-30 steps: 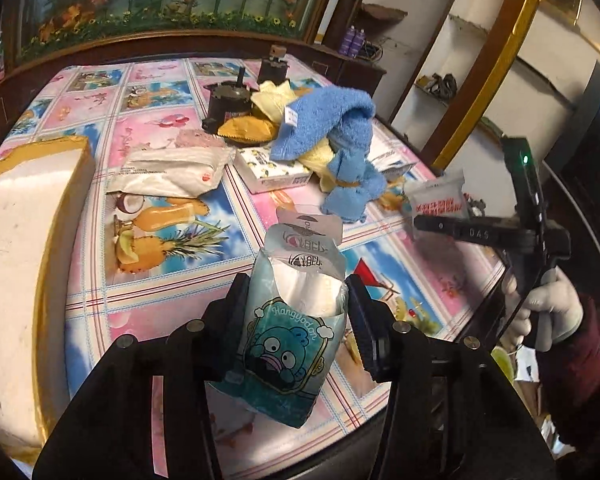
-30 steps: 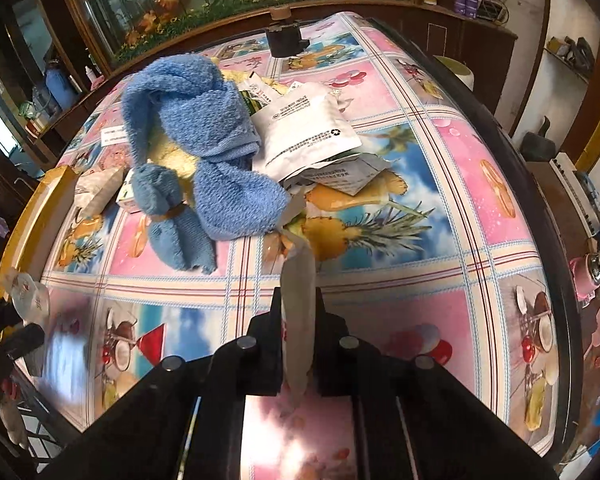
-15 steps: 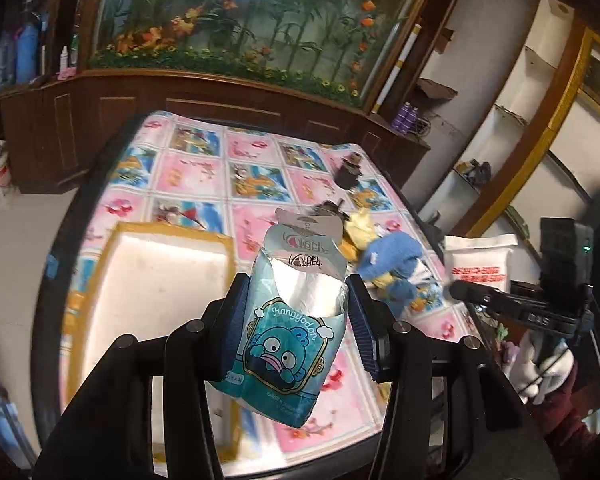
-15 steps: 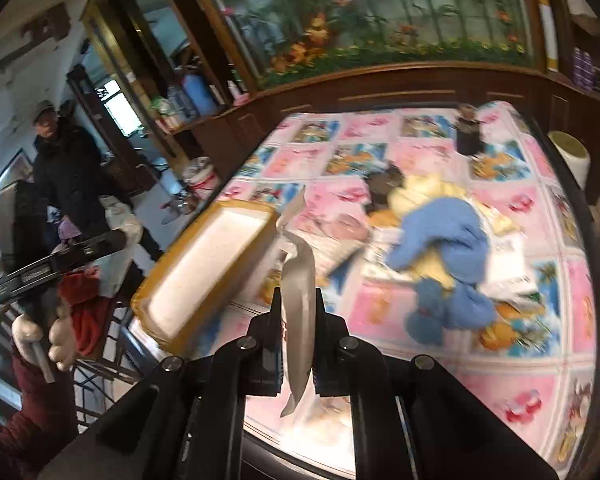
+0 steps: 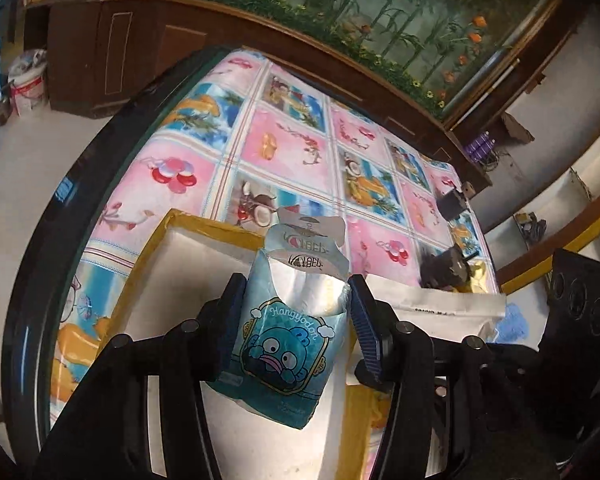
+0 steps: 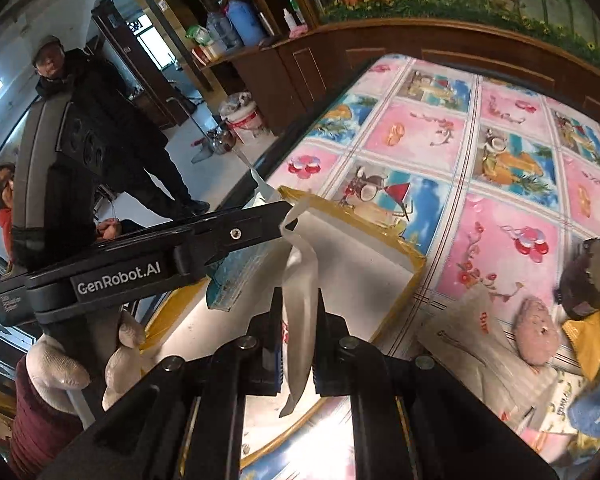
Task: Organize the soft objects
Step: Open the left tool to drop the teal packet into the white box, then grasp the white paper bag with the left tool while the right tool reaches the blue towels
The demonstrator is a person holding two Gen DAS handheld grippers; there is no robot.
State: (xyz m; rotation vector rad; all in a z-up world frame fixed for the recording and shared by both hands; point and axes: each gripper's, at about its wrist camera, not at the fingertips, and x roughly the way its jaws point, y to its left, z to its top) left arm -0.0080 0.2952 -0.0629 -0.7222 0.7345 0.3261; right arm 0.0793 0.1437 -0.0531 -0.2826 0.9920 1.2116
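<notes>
My left gripper (image 5: 294,328) is shut on a teal cartoon pouch (image 5: 288,344) and holds it above the white foam box with yellow taped rim (image 5: 172,224). My right gripper (image 6: 298,340) is shut on a flat white packet (image 6: 300,292), seen edge-on, also above the box (image 6: 380,264). The left gripper shows in the right wrist view (image 6: 256,224), with the teal pouch (image 6: 236,276) hanging below it. The white packet shows in the left wrist view (image 5: 444,312) at the right. The blue towel (image 6: 596,412) lies at the far right.
The table has a fruit-pattern cloth (image 5: 284,148) and a dark rim (image 5: 80,184). A pile at the right holds a clear bag (image 6: 472,344), a pinkish soft lump (image 6: 536,332), a dark object (image 6: 592,276) and yellow cloth (image 6: 592,340). People stand to the left (image 6: 84,92).
Both grippers swung left from the pile to above the foam box, each keeping its pouch. They are now close together.
</notes>
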